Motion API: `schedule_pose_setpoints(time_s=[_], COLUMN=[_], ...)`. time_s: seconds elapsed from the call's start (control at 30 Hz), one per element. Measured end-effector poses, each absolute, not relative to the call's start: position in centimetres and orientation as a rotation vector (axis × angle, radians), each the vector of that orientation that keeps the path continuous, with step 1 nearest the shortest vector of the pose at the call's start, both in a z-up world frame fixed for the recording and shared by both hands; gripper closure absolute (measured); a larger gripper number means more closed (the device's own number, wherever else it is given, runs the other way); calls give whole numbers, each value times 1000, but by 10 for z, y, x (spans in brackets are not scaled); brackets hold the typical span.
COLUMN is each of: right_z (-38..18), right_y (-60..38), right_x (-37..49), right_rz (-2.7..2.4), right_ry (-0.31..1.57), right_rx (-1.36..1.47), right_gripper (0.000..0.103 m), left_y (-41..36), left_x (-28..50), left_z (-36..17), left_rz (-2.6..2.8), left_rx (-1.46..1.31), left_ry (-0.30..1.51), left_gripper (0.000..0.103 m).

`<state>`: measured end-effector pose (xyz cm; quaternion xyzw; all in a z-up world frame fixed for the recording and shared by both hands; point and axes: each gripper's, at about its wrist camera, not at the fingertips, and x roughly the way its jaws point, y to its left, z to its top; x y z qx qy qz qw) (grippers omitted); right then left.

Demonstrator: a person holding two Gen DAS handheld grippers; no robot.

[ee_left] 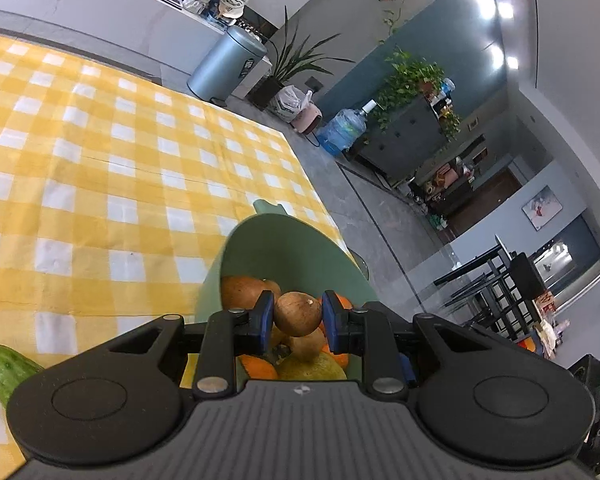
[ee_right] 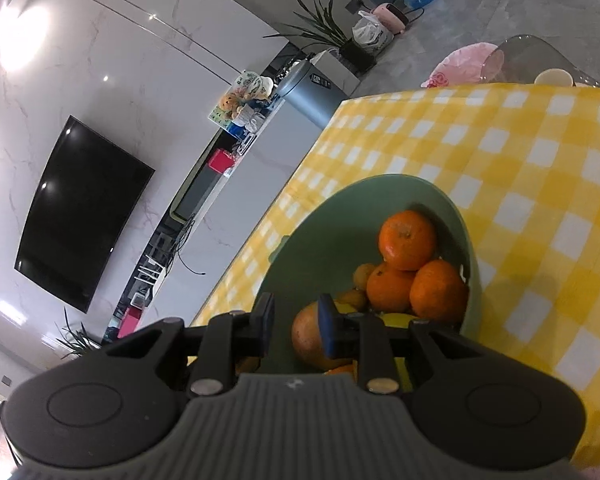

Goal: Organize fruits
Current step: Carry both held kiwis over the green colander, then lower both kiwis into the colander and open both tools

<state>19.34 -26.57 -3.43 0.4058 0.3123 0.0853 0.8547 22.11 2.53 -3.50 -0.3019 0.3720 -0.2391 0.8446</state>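
Note:
A green bowl (ee_left: 284,248) sits on the yellow checked tablecloth (ee_left: 100,160) and holds mixed fruit. My left gripper (ee_left: 298,322) is shut on a round brown fruit (ee_left: 298,314) and holds it just above the bowl's fruit, over an orange (ee_left: 260,368) and a yellow fruit (ee_left: 312,368). In the right wrist view the same bowl (ee_right: 324,224) holds three oranges (ee_right: 408,240) and a brownish fruit (ee_right: 306,338). My right gripper (ee_right: 296,330) is open and empty over the bowl's near rim.
A green cucumber (ee_left: 4,368) lies on the cloth at the lower left. The table edge (ee_left: 312,184) runs near the bowl, with floor beyond. A pink bag (ee_right: 460,64) and a cup (ee_right: 552,78) stand past the table's far end.

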Motion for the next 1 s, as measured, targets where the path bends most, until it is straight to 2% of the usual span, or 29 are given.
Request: schedule_pose_setpoints(time_s=[0.27,0.4,1.0], right_z=[-24,-15,-18], right_y=[-271,-280,-291], right_x=[180,168,163], right_rz=[104,37,5], right_ry=[595,541,583], right_rx=[812,776,798], right_gripper=[80,75,75], left_y=[27,22,-14], left_x=[224,223,205], left_z=[-38,-39,-26], left_rz=[-509,-537,-662], left_rx=[-618,-581,-420], left_ry=[822,853,950], left_gripper=[75,75,73])
